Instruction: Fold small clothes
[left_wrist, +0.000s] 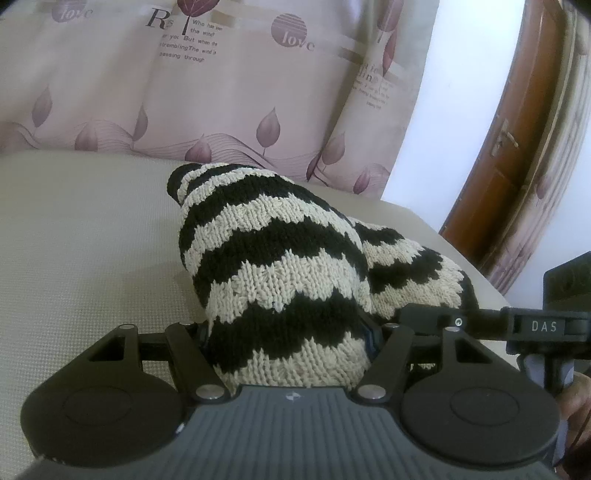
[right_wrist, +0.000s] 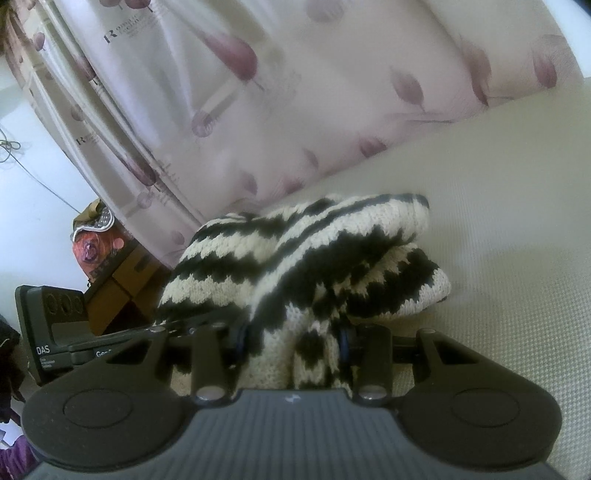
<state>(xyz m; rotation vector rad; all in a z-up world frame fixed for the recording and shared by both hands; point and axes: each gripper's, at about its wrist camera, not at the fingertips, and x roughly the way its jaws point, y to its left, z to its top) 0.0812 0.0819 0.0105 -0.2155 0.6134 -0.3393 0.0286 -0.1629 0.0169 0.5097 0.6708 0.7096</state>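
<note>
A small knitted garment with black and cream zigzag stripes lies bunched on a pale, finely textured surface, which looks like a mattress or a cushion. The near part of the garment is gathered between the fingers of the left gripper, and these fingers are clamped on a thick fold of the knit, so they stand rather wide. From this fold the garment rises to a hump and then goes down toward the far side, where a narrow striped end touches the surface just in front of a pink curtain with purple leaves and printed words. In the right wrist view, the right gripper also has its fingers pressed on a bunch of the same garment, a narrower one, and the cloth fills the gap between them. The two grippers are side by side, and each one shows at the edge of the other's view. The rest of the garment lies in doubled layers on the surface beyond the right gripper. A brown wooden door stands at the far right in the left wrist view.
</note>
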